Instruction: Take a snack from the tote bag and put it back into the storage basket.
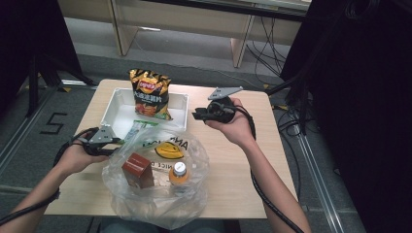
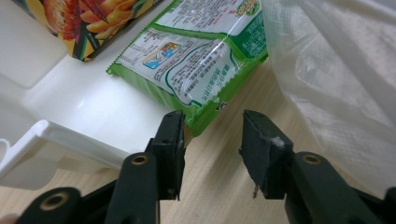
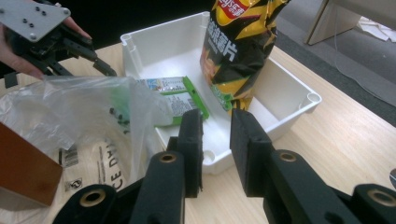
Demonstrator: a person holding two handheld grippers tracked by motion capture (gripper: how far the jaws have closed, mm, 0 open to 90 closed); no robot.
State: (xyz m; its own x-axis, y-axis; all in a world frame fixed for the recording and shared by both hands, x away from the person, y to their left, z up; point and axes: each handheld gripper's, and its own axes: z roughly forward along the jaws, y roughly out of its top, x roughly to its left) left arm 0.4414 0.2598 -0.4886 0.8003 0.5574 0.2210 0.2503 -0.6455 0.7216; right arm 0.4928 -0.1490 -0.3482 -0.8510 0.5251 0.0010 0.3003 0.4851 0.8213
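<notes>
- Green snack packet (image 2: 196, 70) — lies half over the near rim of the white bin (image 1: 112, 104), long axis running toward the left gripper (image 2: 212, 140).
- Left gripper nearer, jaws part open, empty, packet's corner just ahead.
- Right gripper (image 3: 215, 140) part open, empty, farther off.

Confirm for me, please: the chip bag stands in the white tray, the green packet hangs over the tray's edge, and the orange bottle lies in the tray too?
Not quite: the orange bottle sits in the plastic bag, as the high view shows. The chip bag does stand in the white tray, and the green packet hangs over its edge.
</notes>
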